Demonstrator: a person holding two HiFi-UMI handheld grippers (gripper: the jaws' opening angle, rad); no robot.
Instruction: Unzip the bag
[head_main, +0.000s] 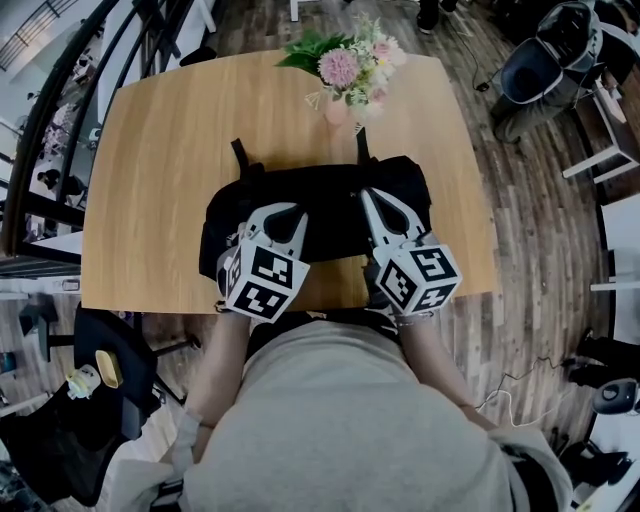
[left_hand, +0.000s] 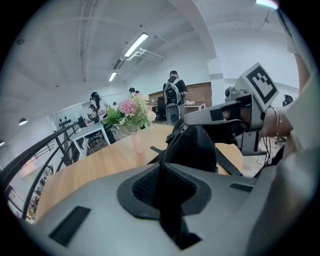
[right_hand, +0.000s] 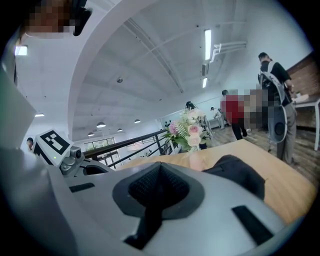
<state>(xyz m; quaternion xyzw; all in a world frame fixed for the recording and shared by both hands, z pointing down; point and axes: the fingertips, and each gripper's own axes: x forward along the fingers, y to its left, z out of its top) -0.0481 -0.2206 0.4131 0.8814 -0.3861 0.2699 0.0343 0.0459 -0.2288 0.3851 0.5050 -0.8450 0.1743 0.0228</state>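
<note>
Nearest the bag's front edge, on the person's side, are the two marker cubes, each printed with black-and-white square codes: the left cube (head_main: 262, 283) and the right cube (head_main: 418, 277). The left claw (head_main: 290, 214) reaches onto the bag's left half. In the left gripper view its jaws are nearly together and pinch a fold of the black bag (left_hand: 195, 147), with the zip (left_hand: 167, 150) running straight into the pads. The right claw (head_main: 376, 197) lies over the bag's right half. In the right gripper view its jaws are closed tight, and I cannot tell whether anything is caught between them. From the left gripper view its tips (left_hand: 187, 119) sit at the top of the raised zip line.

The bag (head_main: 330, 215) lies flat on the wooden tabletop (head_main: 170, 150), near the front edge and about midway across. Just behind the bag stands a pink vase (head_main: 337, 110) of pink and white flowers (head_main: 350, 65). Well beyond the bag, people stand on the wood floor.
</note>
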